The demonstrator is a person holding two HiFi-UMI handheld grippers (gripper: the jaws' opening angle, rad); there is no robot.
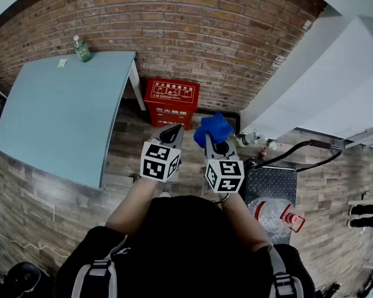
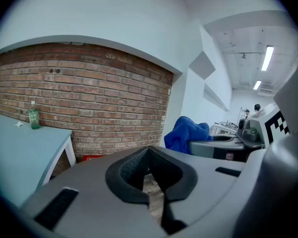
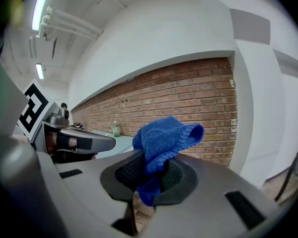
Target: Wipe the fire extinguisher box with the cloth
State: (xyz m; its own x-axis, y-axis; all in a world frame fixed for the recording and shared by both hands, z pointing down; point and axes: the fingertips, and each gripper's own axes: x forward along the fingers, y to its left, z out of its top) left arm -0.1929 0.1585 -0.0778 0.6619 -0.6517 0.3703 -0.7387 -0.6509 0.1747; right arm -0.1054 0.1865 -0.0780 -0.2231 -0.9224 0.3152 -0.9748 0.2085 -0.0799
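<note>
The red fire extinguisher box [image 1: 171, 100] stands on the floor against the brick wall, just ahead of both grippers; only a red sliver of the box [image 2: 92, 157] shows in the left gripper view. My right gripper [image 1: 212, 139] is shut on the blue cloth [image 1: 214, 128], which bunches up above its jaws [image 3: 164, 138]. The left gripper [image 1: 171, 133] is shut with nothing between its jaws. Both are held side by side in the air, short of the box. The cloth [image 2: 187, 133] also shows at the right of the left gripper view.
A light blue table [image 1: 62, 113] stands to the left with a green bottle [image 1: 81, 49] at its far corner. To the right are a white wall corner [image 1: 311, 85], a metal platform cart [image 1: 270, 185] with a black handle, and a red-capped item [image 1: 290, 218].
</note>
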